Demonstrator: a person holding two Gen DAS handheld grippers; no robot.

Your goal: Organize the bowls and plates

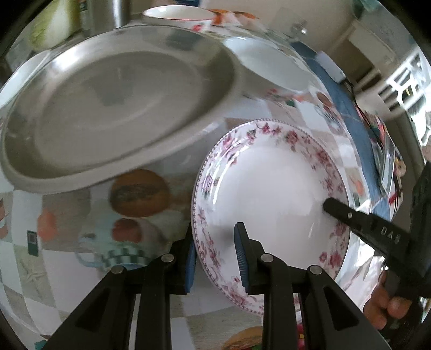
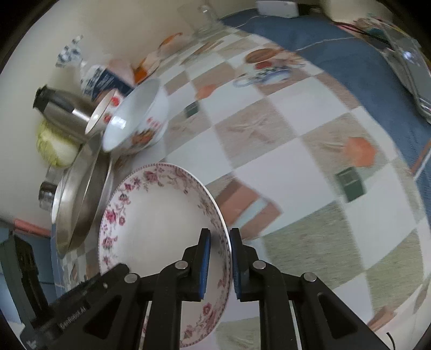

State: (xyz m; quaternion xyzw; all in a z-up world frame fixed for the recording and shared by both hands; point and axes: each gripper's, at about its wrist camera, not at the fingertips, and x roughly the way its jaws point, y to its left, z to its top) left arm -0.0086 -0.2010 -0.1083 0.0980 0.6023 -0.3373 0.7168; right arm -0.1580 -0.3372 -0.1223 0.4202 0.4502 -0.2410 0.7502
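Observation:
A white deep plate with a pink flower border (image 1: 269, 199) is gripped from both sides. My left gripper (image 1: 215, 242) is shut on its near-left rim, one blue pad outside and one inside. In the right wrist view the same plate (image 2: 156, 215) is tilted, and my right gripper (image 2: 219, 234) is shut on its right rim. One of the right gripper's black fingers (image 1: 336, 210) shows on the plate's far side. A steel plate (image 1: 121, 107) lies just left of it. Behind stand a white patterned bowl (image 2: 134, 118) and a smaller bowl (image 2: 102, 113).
The table wears a checked cloth with fruit prints (image 2: 269, 150), with a blue cloth (image 2: 323, 45) beyond. A steel jug (image 2: 59, 107), a cabbage (image 2: 56, 145) and a glass mug (image 2: 204, 18) stand by the wall. A hand (image 1: 382, 307) holds the right gripper.

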